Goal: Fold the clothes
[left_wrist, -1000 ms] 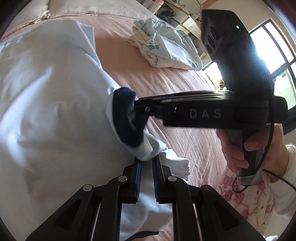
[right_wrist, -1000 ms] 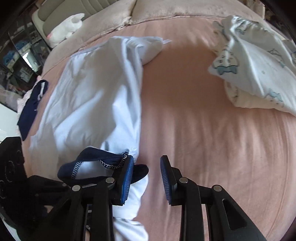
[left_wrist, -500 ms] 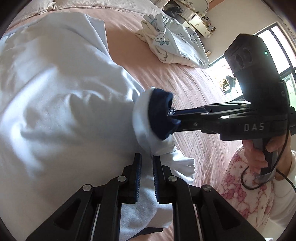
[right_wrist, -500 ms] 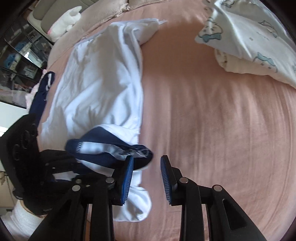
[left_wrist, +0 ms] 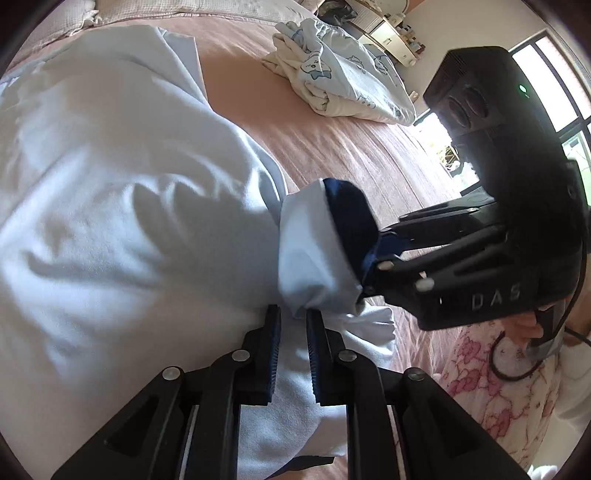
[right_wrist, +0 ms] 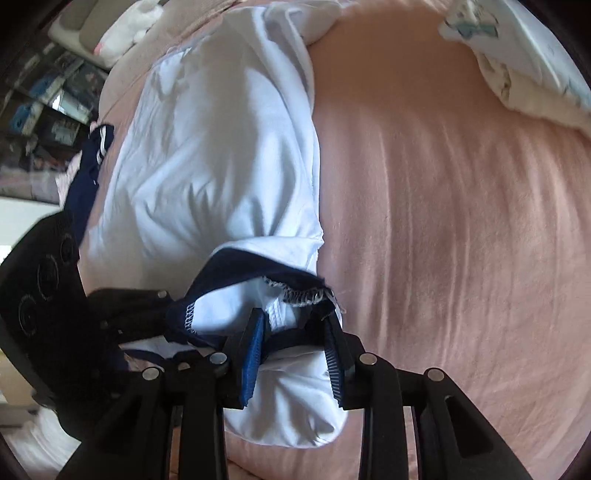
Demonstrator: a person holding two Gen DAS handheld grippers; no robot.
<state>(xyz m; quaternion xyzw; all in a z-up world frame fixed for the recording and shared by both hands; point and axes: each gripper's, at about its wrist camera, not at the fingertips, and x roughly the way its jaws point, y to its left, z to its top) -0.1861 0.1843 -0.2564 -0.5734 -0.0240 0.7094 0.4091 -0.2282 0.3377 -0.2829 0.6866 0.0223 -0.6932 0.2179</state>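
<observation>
Left gripper (left_wrist: 292,330): jaws nearly together, thin fold of the white shirt (left_wrist: 122,206) pinched between the pads, down near its lower edge. Right gripper (right_wrist: 295,341): jaws partway apart, pushed into the navy-trimmed sleeve opening (right_wrist: 258,291), cuff draped round both pads; can't tell if gripping or just inside. In left view, same right gripper (left_wrist: 364,275) coming in from the right, sleeve end bunched over its tips, navy cuff (left_wrist: 349,218) turned back. Hand (left_wrist: 524,325) on its handle, floral sleeve (left_wrist: 491,373) below.

Shirt spread along the pink bed (right_wrist: 443,221), rumpled, body running away toward the headboard side. Second navy cuff (right_wrist: 92,158) at far left edge. Printed pale-blue garment (left_wrist: 343,85) lying well apart, upper right. White plush toy (right_wrist: 125,35) at bed head.
</observation>
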